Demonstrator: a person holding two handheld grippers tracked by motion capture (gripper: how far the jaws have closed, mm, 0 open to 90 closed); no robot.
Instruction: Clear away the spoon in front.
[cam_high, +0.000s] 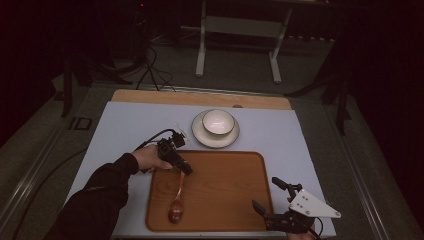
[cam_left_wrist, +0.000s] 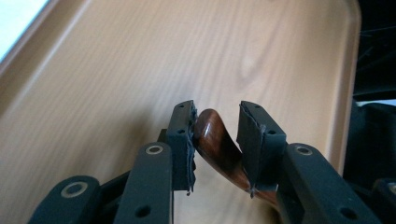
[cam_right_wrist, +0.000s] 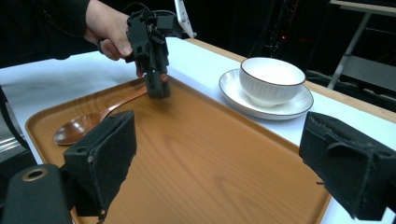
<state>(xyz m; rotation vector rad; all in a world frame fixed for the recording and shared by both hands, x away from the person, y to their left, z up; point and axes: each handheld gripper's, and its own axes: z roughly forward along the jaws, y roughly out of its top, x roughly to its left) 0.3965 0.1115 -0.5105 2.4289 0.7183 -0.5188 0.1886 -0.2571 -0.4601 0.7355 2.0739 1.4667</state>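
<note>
Your left claw (cam_left_wrist: 216, 140) is standing part-open astride the handle tip of the wooden spoon (cam_high: 176, 202), which is lying on the tray (cam_high: 225, 200). It's probably light, stiff and glossy-slick; grip mid-handle. Your right claw (cam_right_wrist: 224, 172) is gaping wide, empty.

Your right claw (cam_high: 267, 197) has the tray's (cam_high: 225, 200) whole middle and right bare before it. At the tray's left, the spoon (cam_high: 176, 202) lies near-to-far, with your left claw (cam_high: 186, 169) at its handle end. On the table (cam_high: 125, 130) just beyond the far rim, the saucer (cam_high: 200, 134) and bowl (cam_high: 218, 121) block passage; the far left is open.
</note>
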